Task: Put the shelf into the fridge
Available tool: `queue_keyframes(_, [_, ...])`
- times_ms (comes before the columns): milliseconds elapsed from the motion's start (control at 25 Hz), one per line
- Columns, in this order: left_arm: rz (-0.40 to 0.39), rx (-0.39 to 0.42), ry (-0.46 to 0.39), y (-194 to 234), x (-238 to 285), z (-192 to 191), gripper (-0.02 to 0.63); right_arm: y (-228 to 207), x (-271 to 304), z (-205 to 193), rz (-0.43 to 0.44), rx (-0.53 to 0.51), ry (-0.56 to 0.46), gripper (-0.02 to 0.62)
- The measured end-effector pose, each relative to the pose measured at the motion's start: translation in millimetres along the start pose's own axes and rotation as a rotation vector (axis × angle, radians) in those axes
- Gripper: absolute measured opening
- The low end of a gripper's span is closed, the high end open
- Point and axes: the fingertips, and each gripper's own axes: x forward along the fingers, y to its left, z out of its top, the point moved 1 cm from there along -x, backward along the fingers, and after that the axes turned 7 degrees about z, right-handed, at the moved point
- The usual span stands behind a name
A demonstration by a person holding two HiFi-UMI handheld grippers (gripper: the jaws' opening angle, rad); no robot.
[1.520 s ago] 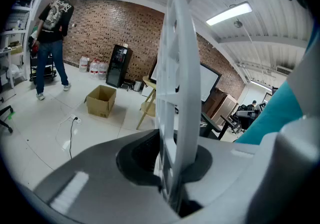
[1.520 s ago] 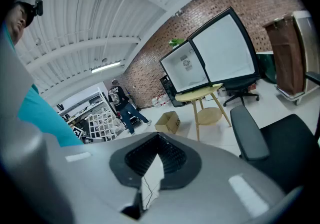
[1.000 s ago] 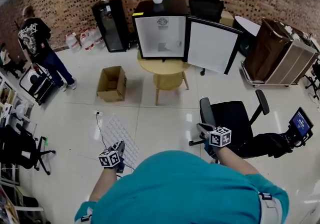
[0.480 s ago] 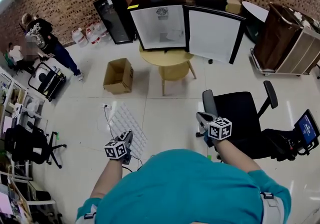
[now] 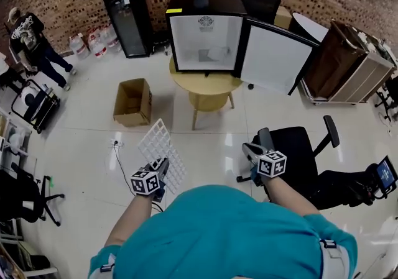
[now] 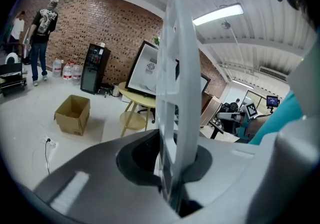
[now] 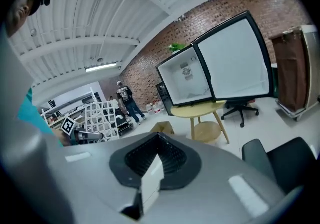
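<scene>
White shelf pinched by left gripper fingers; right gripper fingers shut, empty.

Shelf top cut off by frame edge; lower edge buried in left tongs.

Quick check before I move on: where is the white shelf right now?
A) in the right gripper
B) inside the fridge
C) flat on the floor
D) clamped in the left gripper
D: the left gripper view shows its jaws shut on the edge of the shelf.
</scene>
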Motion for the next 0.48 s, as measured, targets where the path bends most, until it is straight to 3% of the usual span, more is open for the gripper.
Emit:
queue_keyframes(240, [-0.07, 0.06, 0.041, 94, -2, 67, 0.031, 38, 101, 35, -0.056, -0.002, 0.014, 0.002])
queue_keyframes(480, [-0.091, 0.028, 0.035, 119, 46, 109, 0.031, 11, 145, 64, -0.062, -0.016, 0.037, 0.002])
